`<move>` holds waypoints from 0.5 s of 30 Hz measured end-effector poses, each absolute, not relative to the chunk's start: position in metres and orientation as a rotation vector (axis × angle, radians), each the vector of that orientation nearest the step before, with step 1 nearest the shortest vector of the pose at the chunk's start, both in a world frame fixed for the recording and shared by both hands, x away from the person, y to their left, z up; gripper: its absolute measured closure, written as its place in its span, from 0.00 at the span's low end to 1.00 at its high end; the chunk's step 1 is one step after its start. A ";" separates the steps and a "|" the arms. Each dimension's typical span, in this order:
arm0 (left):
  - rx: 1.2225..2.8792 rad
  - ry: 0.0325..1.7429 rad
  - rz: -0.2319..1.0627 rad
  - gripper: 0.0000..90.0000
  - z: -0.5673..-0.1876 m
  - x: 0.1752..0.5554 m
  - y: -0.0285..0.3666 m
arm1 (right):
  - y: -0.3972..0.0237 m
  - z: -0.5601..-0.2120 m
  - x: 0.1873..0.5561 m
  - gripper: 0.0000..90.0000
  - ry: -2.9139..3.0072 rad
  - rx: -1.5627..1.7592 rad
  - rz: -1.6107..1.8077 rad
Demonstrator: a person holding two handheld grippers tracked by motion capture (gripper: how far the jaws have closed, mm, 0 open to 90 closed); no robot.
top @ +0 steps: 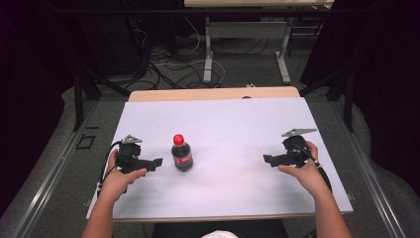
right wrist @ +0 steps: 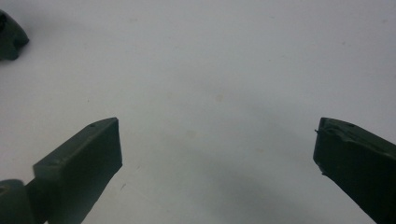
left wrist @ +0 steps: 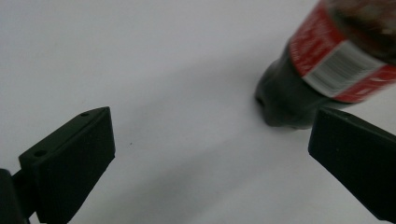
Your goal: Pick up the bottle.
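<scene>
A small dark cola bottle [top: 182, 153] with a red cap and red label stands upright near the middle of the white table top [top: 233, 119]. My left gripper [top: 157, 163] hovers just left of it, jaws pointing at the bottle, open and empty. In the left gripper view the bottle's base [left wrist: 285, 100] sits ahead near the right jaw, with my left gripper [left wrist: 212, 140] wide apart. My right gripper [top: 268, 159] is held well to the right of the bottle, open and empty. In the right gripper view my right gripper [right wrist: 218, 140] spans bare white table, and the bottle's base [right wrist: 10, 37] shows at the far left edge.
The table's wooden far edge [top: 213, 93] borders a floor with cables [top: 168, 69] and the legs of another desk [top: 208, 54]. Dark frame posts [top: 78, 99] stand at both sides.
</scene>
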State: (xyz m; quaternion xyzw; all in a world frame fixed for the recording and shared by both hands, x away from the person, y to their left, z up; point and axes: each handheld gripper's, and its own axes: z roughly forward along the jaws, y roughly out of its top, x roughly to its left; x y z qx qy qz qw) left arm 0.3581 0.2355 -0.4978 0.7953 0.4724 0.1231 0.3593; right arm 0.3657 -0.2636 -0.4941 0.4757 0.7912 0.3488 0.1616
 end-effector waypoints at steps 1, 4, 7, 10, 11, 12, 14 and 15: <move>2.045 1.205 0.332 0.01 -0.495 0.355 0.234 | -0.261 -0.490 0.362 0.02 2.252 1.352 0.979; 2.048 1.173 0.351 0.01 -0.487 0.348 0.230 | -0.256 -0.483 0.353 0.02 2.267 1.307 0.965; 2.075 1.084 0.376 0.06 -0.479 0.345 0.229 | -0.254 -0.478 0.347 0.02 2.269 1.280 0.972; 2.068 1.038 0.386 0.06 -0.473 0.343 0.223 | -0.252 -0.477 0.344 0.06 2.252 1.268 0.989; 2.074 1.016 0.399 0.06 -0.471 0.342 0.220 | -0.251 -0.477 0.343 0.07 2.254 1.264 0.984; 2.072 1.003 0.396 0.06 -0.470 0.340 0.217 | -0.250 -0.476 0.341 0.07 2.251 1.256 0.976; 2.049 0.987 0.382 0.06 -0.469 0.339 0.212 | -0.248 -0.474 0.339 0.08 2.252 1.247 0.977; 2.049 0.987 0.382 0.06 -0.469 0.339 0.212 | -0.247 -0.472 0.337 0.08 2.250 1.236 0.982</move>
